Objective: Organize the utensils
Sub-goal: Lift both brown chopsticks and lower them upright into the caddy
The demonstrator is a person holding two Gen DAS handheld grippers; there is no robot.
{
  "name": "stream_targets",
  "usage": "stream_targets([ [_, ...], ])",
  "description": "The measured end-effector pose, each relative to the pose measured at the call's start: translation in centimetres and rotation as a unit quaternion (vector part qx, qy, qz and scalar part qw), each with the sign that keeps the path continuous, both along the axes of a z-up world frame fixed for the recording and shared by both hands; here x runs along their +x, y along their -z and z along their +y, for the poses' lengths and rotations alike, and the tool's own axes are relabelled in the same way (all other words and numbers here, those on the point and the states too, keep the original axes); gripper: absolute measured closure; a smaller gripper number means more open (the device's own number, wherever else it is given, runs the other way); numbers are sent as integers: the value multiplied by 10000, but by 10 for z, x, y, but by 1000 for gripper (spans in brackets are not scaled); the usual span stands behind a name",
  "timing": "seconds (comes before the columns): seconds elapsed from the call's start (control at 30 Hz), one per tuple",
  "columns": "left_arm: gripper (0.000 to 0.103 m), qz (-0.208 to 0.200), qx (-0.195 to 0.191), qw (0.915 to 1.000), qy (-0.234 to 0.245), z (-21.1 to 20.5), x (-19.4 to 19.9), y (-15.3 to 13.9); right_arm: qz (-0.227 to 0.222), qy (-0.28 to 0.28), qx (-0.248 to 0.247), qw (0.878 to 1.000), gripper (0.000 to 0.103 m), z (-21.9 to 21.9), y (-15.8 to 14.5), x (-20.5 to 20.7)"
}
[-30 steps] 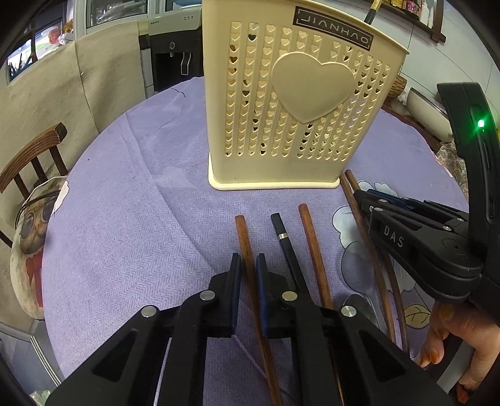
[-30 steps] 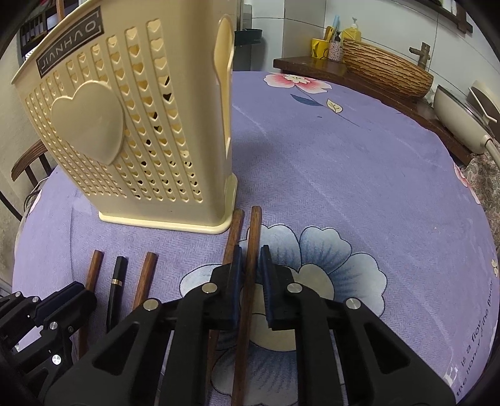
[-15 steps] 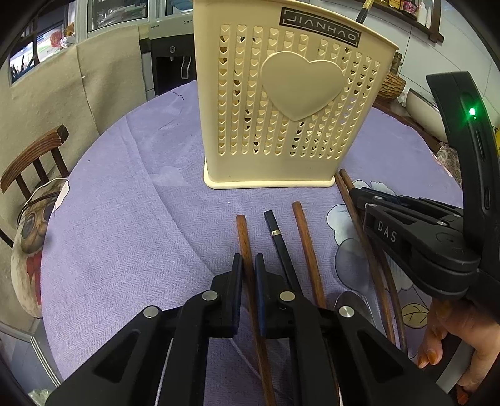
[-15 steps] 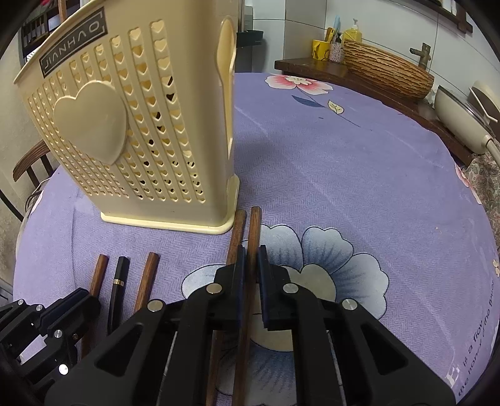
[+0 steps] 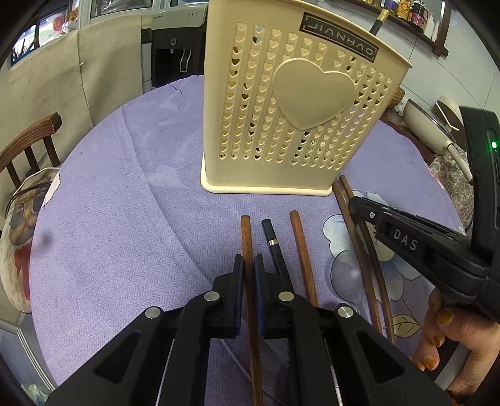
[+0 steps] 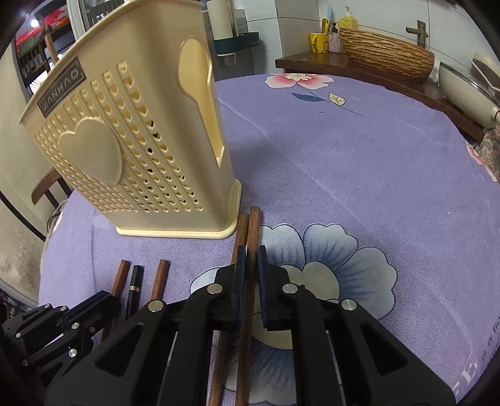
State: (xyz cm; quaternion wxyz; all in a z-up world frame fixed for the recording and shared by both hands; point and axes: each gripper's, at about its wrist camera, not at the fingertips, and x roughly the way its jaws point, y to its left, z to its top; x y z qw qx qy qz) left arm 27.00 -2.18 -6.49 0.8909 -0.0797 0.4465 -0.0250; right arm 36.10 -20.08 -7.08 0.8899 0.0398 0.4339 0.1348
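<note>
Wooden chopsticks are clamped in both tongs, left tongs [image 5: 247,274] and right tongs [image 6: 249,265], low on the surface, so lift each and tip it into the cream holder [image 5: 290,103] ahead.

You are working in a lived-in home kitchen or dining corner. Under your grippers lies a round table [image 6: 359,162] dressed in a purple flowered cloth. Ahead and to the right of your right gripper, a wooden counter [image 6: 300,61] carries a woven basket [image 6: 387,57], a yellow mug [image 6: 318,41], a soap bottle [image 6: 347,21] and a cream pan [image 6: 462,90]. Left of your left gripper stands a wooden chair [image 5: 29,140]; a water dispenser [image 5: 175,47] stands ahead.
</note>
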Motion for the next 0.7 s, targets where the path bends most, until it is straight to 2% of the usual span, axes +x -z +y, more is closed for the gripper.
stream_targets([
  [0.27,96,-330,-219,9992,-51,14,-4,-25,-58,-2,589,9982,95,-17,-14,-5],
  [0.47,96,-728,-350,9967,-32,22,-16,-54,-403,-87,897,9951,96,-30,-39,-25],
  [0.7,96,-1158,-472,9921,-2,32,-34,-88,-1029,-285,1102,9882,96,-48,-81,-68],
])
